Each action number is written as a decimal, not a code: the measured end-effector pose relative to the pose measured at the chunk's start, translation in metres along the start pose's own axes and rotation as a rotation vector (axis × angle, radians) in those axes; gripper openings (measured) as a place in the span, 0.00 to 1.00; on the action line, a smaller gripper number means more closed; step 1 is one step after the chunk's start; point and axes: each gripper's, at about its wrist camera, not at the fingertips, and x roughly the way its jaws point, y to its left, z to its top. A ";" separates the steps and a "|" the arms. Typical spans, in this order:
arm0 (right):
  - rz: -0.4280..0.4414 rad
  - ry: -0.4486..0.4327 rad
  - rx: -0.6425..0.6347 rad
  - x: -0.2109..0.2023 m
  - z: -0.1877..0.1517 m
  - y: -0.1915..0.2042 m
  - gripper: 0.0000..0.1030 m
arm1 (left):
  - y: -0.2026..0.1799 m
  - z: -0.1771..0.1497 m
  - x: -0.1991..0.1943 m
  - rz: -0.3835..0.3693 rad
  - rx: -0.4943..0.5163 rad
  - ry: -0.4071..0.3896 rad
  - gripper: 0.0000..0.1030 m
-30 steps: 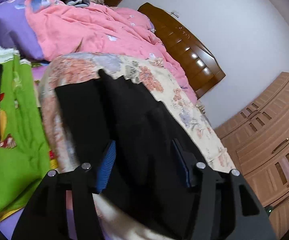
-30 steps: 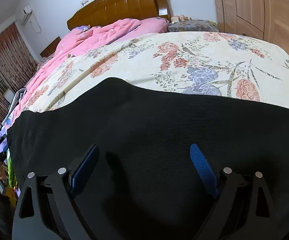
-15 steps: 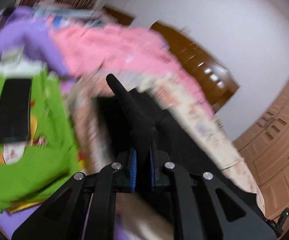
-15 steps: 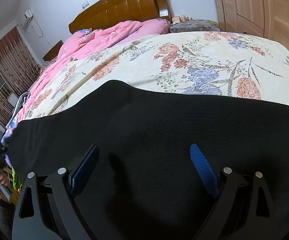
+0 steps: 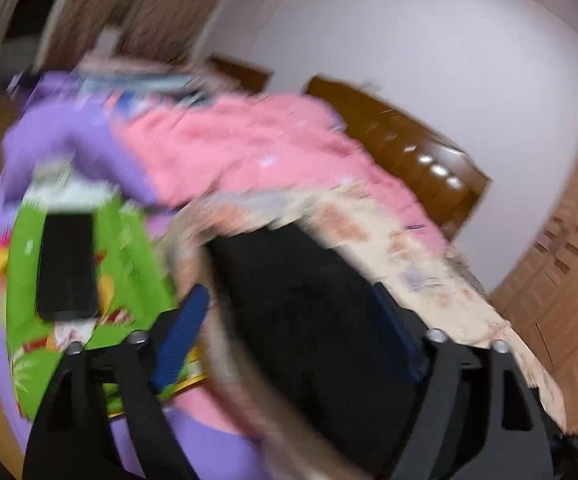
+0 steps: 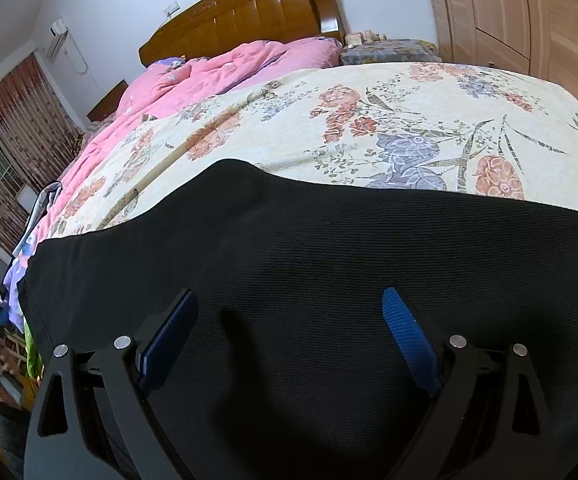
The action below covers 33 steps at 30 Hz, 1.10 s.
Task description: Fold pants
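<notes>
Over on the left, the left gripper (image 5: 289,320) is springing open, blue pads (image 5: 179,338) spreading with nothing pinched; the black pants (image 5: 309,300) lie just below and ahead of it. Their long axis runs across the floral bedspread (image 6: 369,120), one end by this hand. Moving right, the right gripper (image 6: 289,336) hovers wide open above the cloth, gripping nothing. I'd say the left is nearer an end to pick up.
</notes>
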 end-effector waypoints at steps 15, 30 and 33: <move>-0.132 -0.009 -0.205 -0.028 0.022 0.002 0.92 | -0.343 -0.130 0.087 -0.417 0.667 0.490 0.97; -0.234 0.128 -0.252 -0.026 0.004 -0.096 0.92 | -0.387 -0.183 0.165 -0.415 0.792 0.615 0.99; -0.237 0.130 -0.264 -0.029 0.001 -0.095 0.92 | -0.389 -0.180 0.167 -0.406 0.804 0.610 0.99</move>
